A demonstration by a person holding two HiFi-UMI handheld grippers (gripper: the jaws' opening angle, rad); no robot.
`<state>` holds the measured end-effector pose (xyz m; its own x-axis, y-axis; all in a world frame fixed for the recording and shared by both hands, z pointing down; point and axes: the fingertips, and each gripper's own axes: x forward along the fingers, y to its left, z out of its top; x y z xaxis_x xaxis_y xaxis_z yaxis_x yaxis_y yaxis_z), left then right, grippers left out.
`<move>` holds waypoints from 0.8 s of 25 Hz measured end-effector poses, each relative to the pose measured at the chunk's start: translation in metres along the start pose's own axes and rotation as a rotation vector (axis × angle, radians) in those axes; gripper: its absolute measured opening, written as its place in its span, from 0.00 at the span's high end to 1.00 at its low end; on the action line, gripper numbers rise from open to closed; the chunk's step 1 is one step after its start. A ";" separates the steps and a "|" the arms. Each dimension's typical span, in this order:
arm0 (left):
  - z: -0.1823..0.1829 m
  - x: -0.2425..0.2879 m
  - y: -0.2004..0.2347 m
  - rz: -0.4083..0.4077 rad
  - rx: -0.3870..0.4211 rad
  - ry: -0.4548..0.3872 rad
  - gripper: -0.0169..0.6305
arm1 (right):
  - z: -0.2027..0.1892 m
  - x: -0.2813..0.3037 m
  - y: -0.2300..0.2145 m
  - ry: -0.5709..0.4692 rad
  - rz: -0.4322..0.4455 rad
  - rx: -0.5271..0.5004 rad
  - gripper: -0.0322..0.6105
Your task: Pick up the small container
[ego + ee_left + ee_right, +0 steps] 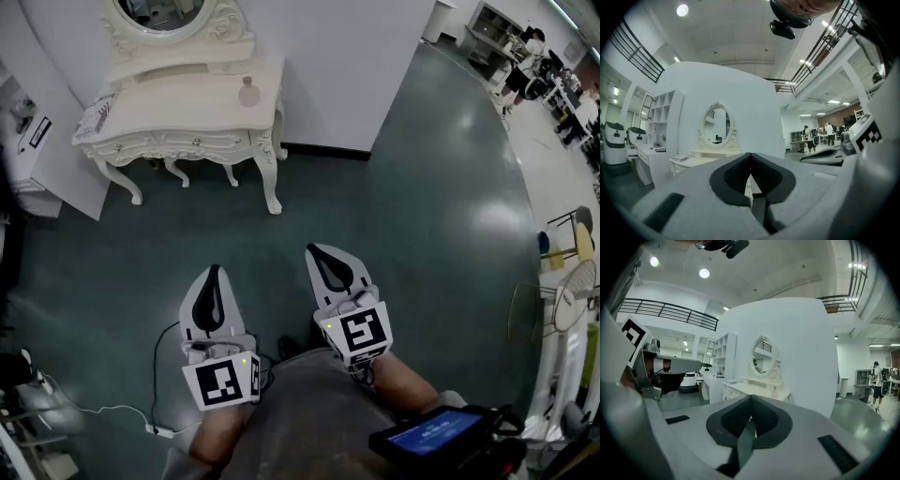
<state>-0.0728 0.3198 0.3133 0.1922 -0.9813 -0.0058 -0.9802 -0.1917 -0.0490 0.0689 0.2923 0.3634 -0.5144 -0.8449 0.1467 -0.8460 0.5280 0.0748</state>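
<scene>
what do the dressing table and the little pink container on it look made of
Dressing table: probably painted wood, cream and matte; the carved curved legs and trim suggest it. Small container: pale pink, possibly glass or plastic; too small to tell.

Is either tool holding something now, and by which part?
Nothing is held. The left tool and the right tool both have their jaws together and empty. The small container stands on the table, apart from both.
</scene>
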 end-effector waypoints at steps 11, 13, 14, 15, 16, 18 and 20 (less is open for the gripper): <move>0.002 0.030 -0.022 0.001 0.008 0.026 0.95 | 0.002 0.010 -0.036 -0.009 0.028 0.041 0.93; 0.004 0.038 -0.030 0.008 0.013 0.029 0.95 | 0.003 0.011 -0.050 -0.012 0.028 0.044 0.93; 0.005 0.041 -0.035 0.013 0.016 0.031 0.95 | 0.004 0.012 -0.058 -0.014 0.031 0.045 0.93; 0.007 0.045 -0.038 0.019 0.018 0.032 0.95 | 0.006 0.012 -0.064 -0.015 0.037 0.044 0.93; 0.008 0.048 -0.041 0.028 0.019 0.031 0.95 | 0.008 0.014 -0.070 -0.016 0.046 0.041 0.93; 0.010 0.054 -0.045 0.051 0.018 0.029 0.95 | 0.010 0.017 -0.081 -0.019 0.064 0.032 0.93; 0.011 0.059 -0.048 0.075 0.018 0.028 0.95 | 0.012 0.020 -0.091 -0.025 0.077 0.027 0.93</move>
<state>-0.0144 0.2710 0.3043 0.1171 -0.9930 0.0176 -0.9907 -0.1180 -0.0671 0.1334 0.2264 0.3481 -0.5810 -0.8040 0.1266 -0.8071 0.5892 0.0379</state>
